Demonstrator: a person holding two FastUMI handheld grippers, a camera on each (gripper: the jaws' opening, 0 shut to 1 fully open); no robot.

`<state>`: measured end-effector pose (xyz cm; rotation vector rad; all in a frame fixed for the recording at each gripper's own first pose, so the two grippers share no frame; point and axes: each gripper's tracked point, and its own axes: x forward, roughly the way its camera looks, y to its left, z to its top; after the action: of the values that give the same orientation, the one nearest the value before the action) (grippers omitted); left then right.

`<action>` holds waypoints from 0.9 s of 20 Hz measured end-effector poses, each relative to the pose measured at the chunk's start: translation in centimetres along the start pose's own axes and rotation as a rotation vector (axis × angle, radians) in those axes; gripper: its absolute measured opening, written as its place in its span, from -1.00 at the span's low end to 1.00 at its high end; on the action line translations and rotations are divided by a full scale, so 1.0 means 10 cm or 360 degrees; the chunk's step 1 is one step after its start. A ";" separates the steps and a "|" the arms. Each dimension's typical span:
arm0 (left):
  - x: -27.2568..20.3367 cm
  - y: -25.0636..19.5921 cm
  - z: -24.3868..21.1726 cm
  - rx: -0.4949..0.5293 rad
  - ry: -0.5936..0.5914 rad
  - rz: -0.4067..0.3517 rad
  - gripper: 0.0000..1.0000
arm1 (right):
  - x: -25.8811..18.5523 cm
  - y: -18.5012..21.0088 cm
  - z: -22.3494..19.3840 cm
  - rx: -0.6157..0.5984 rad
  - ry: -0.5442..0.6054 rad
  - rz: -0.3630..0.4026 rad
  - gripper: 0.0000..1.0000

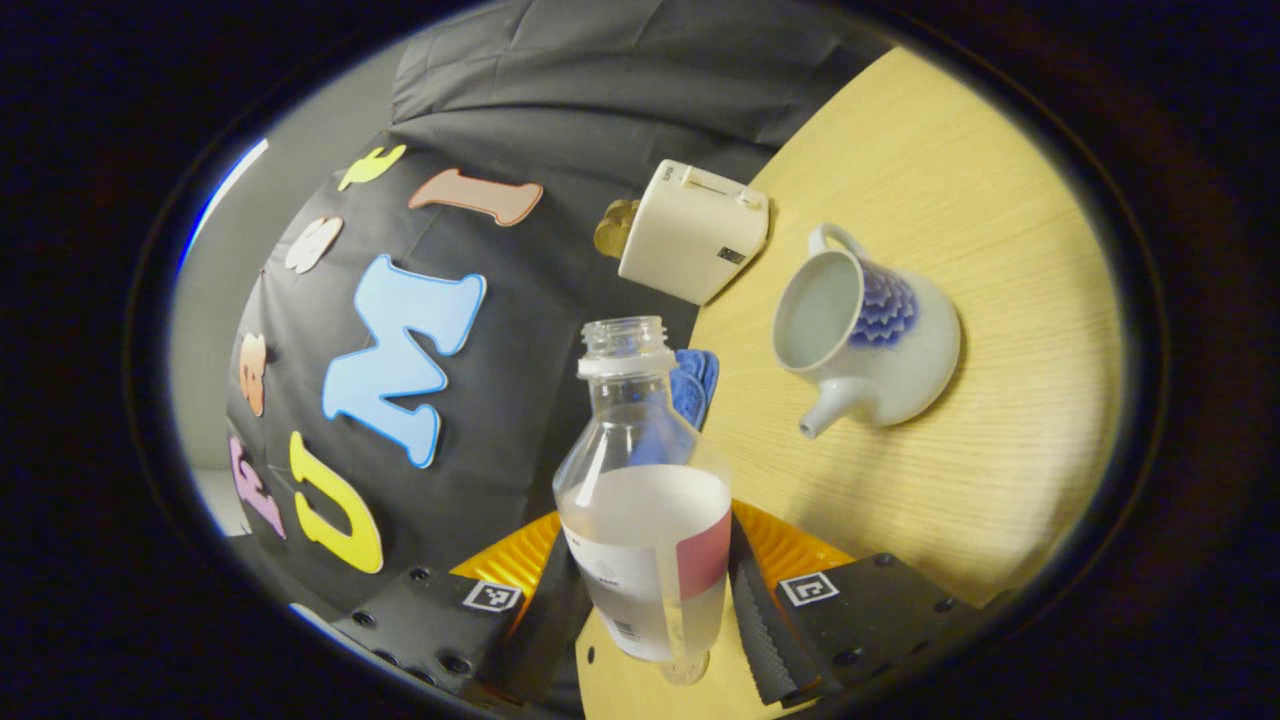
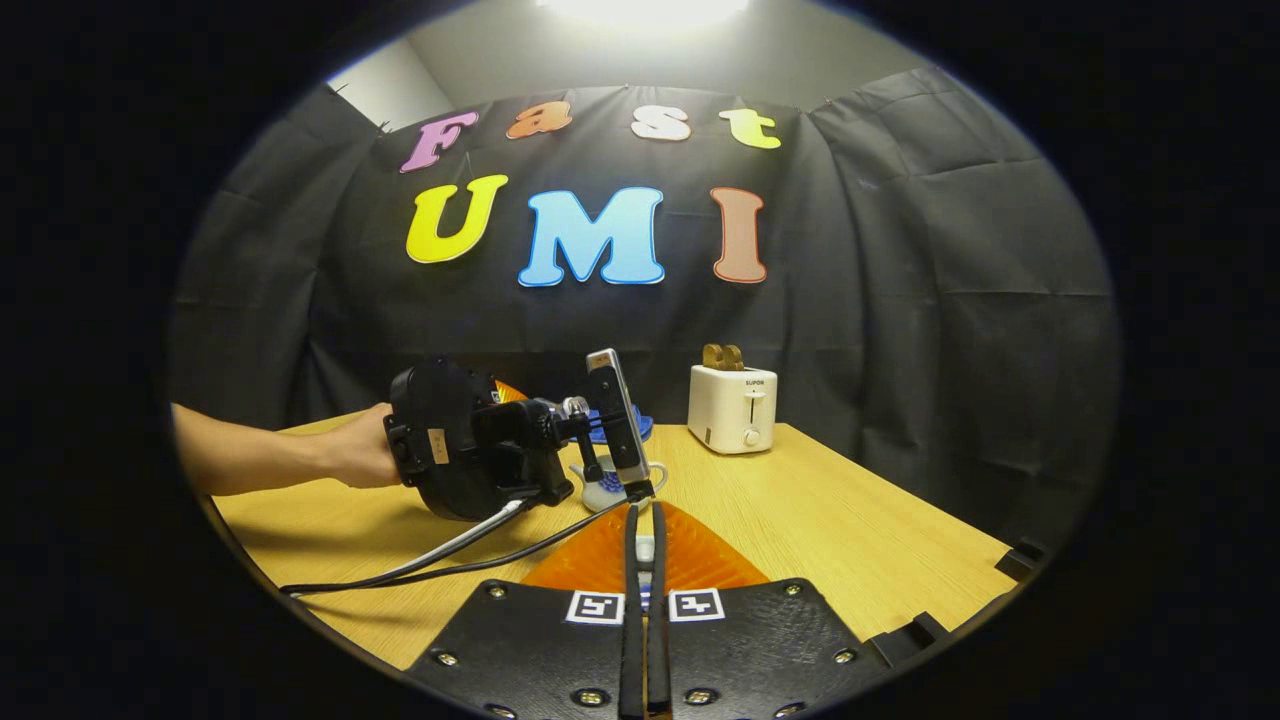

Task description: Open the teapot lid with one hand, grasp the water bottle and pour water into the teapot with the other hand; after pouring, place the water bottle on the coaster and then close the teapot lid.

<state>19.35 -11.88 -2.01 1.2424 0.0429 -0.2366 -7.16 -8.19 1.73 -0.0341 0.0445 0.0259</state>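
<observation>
In the left gripper view my left gripper (image 1: 650, 560) is shut on a clear, uncapped water bottle (image 1: 640, 480) with a white and red label, partly full. The white teapot (image 1: 870, 340) with a blue scale pattern stands lidless on the table to the right of the bottle's mouth, apart from it. A blue coaster (image 1: 697, 378) peeks out behind the bottle. In the right gripper view my right gripper (image 2: 645, 515) is almost closed on a small white piece, the teapot lid (image 2: 645, 548), mostly hidden. The teapot (image 2: 608, 490) sits beyond, partly behind the left gripper (image 2: 470, 450).
A white toaster (image 2: 732, 408) with toast in it stands at the back of the wooden table (image 2: 850, 540), also seen as the toaster (image 1: 695, 230) beyond the teapot. A person's hand (image 2: 350, 455) holds the left gripper, and cables (image 2: 440, 560) trail across the table's left front.
</observation>
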 end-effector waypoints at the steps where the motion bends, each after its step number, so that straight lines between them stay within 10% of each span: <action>1: 0.00 0.02 -0.01 0.0040 0.0008 0.0011 0.72 | -0.01 0.00 0.00 0.0013 -0.0005 0.0002 -0.96; 18: 0.09 0.14 0.05 0.0651 0.0091 -0.0013 0.73 | 0.00 -0.06 -0.06 0.0049 0.0017 -0.0008 -0.96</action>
<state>20.45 -12.00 -0.65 1.6564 0.0502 -0.2233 -7.20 -8.80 1.13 -0.0036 0.0553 0.0199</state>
